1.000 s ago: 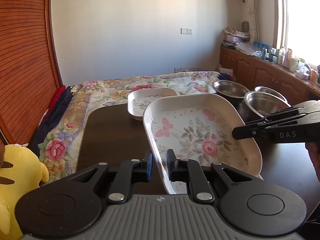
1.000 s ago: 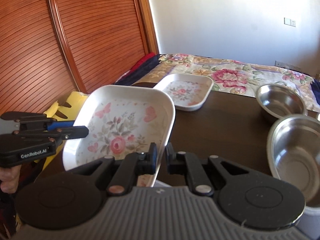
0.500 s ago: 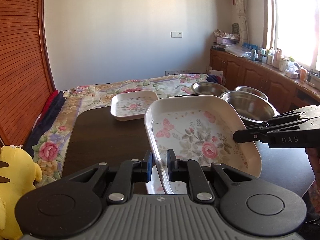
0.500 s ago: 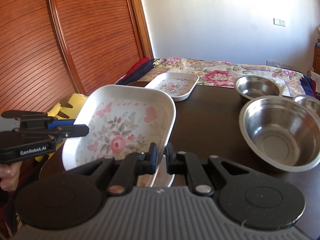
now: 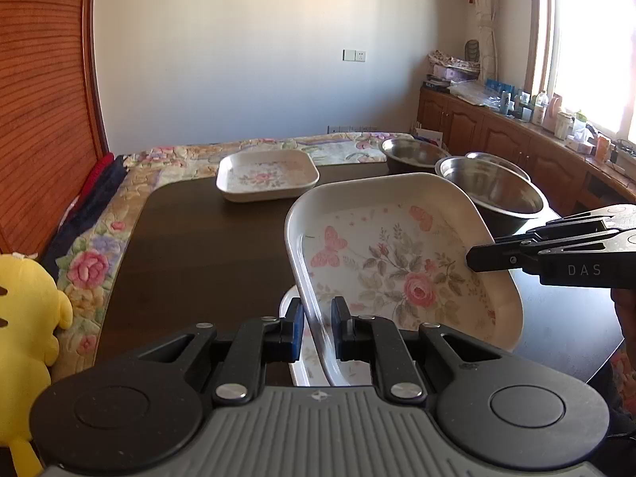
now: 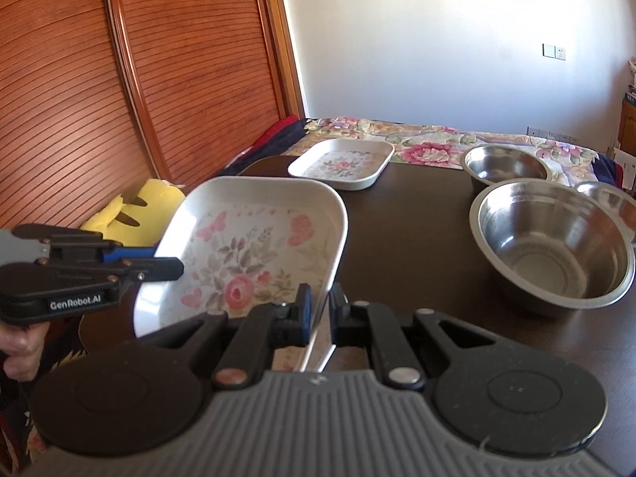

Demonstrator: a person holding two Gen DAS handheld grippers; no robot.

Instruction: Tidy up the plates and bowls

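Observation:
A large cream plate printed with roses and butterflies hangs tilted above the dark table, held by two opposite rims. My left gripper is shut on its near-left rim. My right gripper is shut on the other rim and reaches in from the right in the left wrist view. The rim of another floral plate shows right under the held one. A smaller floral plate lies at the table's far side. Three steel bowls stand at the right.
A yellow plush toy sits off the table's left edge, on a bed with a flowered blanket. A slatted wooden door fills the left side. A cluttered wooden cabinet runs under the window. A hand grips the left tool.
Both grippers carried the large plate back toward the table's near edge; the small plate and the bowls now look farther off. A second plate's rim came into view under it.

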